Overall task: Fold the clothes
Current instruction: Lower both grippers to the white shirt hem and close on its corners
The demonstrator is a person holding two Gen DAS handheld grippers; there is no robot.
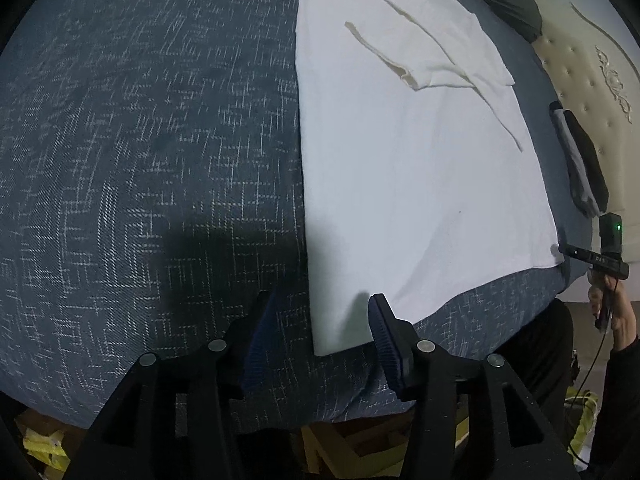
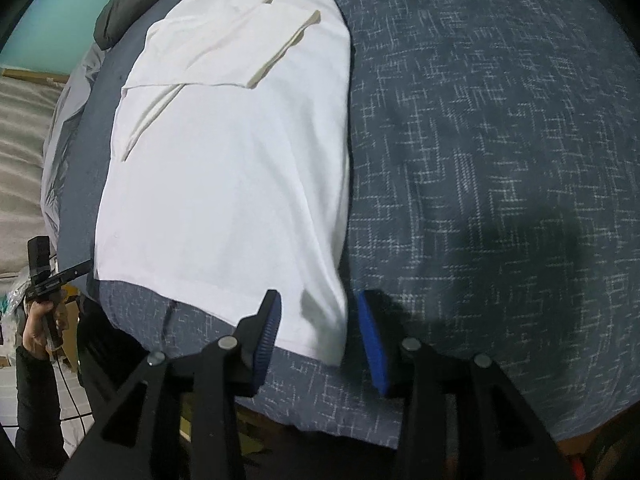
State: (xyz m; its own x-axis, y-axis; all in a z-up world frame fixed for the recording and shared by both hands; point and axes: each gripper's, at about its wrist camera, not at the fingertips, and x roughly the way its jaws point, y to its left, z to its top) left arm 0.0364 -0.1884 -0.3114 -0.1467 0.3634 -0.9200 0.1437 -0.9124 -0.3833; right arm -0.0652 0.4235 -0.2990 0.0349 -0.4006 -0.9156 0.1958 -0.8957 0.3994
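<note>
Pointing steeply down at the bed (image 1: 140,140), my left gripper (image 1: 322,336) straddles a hem corner of the white shirt (image 1: 420,168), jaws apart, pads clear of the cloth. My right gripper (image 2: 318,334) does likewise at the other hem corner. The shirt, sleeves folded in, stretches toward twelve o'clock. My right hand (image 1: 612,308) shows at four o'clock, my left hand (image 2: 40,328) at eight.

White T-shirt (image 1: 420,168) of smooth matt knit cloth, bedspread (image 1: 140,140) of coarse blue-grey woven cloth flecked white, left gripper (image 1: 324,340) in matt black plastic with ribbed blue rubbery pads, tufted cream headboard (image 1: 592,92) with slight sheen
</note>
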